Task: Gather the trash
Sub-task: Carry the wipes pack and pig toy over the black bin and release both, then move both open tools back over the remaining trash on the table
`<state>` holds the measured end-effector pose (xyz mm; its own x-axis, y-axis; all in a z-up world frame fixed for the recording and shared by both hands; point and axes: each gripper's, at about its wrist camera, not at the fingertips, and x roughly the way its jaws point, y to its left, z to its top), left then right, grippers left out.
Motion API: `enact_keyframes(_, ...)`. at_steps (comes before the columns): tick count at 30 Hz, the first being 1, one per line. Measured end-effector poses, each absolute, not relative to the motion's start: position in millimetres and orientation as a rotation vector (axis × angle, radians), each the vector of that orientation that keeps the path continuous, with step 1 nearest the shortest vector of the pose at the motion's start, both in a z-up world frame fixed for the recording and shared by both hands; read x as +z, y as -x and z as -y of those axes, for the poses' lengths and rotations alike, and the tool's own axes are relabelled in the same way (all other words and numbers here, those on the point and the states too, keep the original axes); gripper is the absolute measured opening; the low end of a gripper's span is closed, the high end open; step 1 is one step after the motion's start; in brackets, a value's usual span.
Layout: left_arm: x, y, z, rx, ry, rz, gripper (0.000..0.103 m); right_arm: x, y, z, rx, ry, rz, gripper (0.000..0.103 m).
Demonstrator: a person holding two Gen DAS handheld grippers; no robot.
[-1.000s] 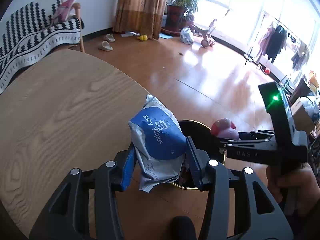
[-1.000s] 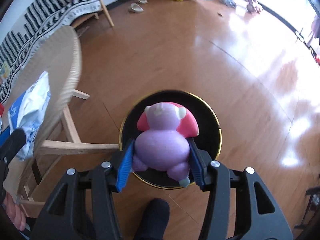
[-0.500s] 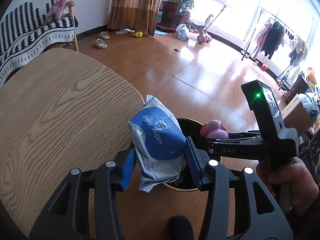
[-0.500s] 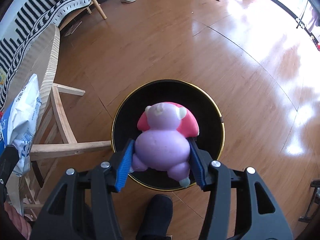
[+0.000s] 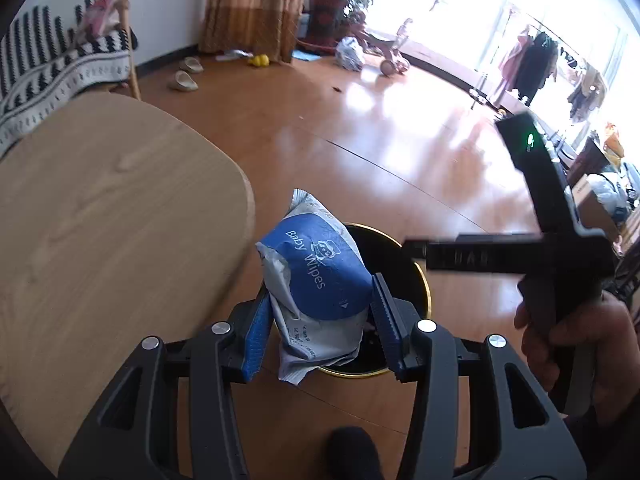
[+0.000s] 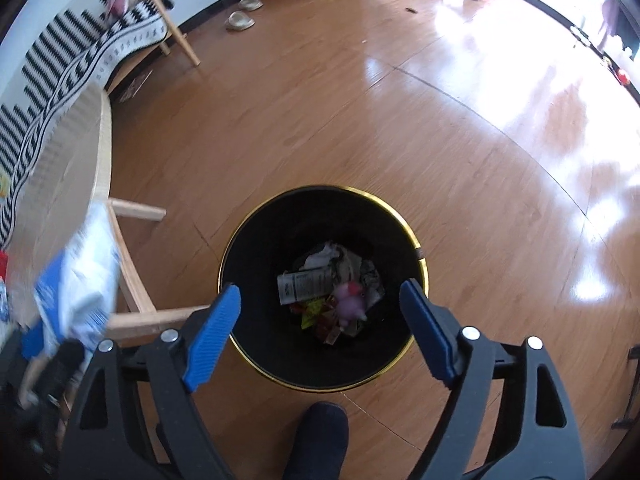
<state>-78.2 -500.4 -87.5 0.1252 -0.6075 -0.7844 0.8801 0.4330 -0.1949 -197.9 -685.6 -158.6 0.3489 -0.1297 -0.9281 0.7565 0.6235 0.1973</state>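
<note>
Plush toy dropped: the purple-and-pink stuffed toy (image 6: 351,303) lay blurred among crumpled wrappers at the bottom of the black gold-rimmed waste bin (image 6: 256,354), no longer clamped as it had been half a second earlier.

Blue-padded fingers of the right gripper (image 6: 320,334) stood spread wide and empty above the bin's mouth, while the left gripper (image 5: 318,326) remained clenched on the blue-and-white crumpled baby wipes packet (image 5: 320,276), held above the bin's near rim beside the round pale wooden table (image 5: 100,220). In the left wrist view the packet hid much of the bin, and the right tool was smeared by motion. In the right wrist view the packet appeared only as a blur at the left edge.
</note>
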Motion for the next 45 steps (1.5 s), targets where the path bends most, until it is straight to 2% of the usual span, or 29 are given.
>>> enact_keyframes(13,-108,93,533,-1.198,-0.350,-1.001,0.048,-145,227,707,-0.730,-0.771,-0.973,0.081)
enact_keyframes(16,-108,89,533,-1.192,-0.326,-0.993,0.055,-142,228,709,-0.735,-0.766,-0.963,0.082)
enact_keyframes(23,-101,83,525,-1.179,-0.302,-0.984,0.062,-139,221,703,-0.712,-0.757,-0.970,0.082)
enact_keyframes(26,-92,78,512,-1.165,-0.296,-0.968,0.069,-131,209,693,-0.689,-0.735,-0.969,0.082)
enact_keyframes(29,-76,68,493,-1.143,-0.288,-0.931,0.080,-119,187,677,-0.647,-0.703,-0.964,0.082)
enact_keyframes(31,-65,58,472,-1.125,-0.278,-0.895,0.089,-110,167,661,-0.611,-0.672,-0.958,0.083)
enact_keyframes(33,-51,42,444,-1.089,-0.271,-0.857,0.091,-101,144,642,-0.568,-0.640,-0.956,0.083)
enact_keyframes(39,-23,-39,324,-0.865,-0.199,-0.806,0.092,-83,41,549,-0.365,-0.536,-0.986,0.083)
enact_keyframes(45,-24,-122,178,-0.534,-0.150,-0.790,0.092,-74,-42,440,-0.175,-0.394,-1.025,0.083)
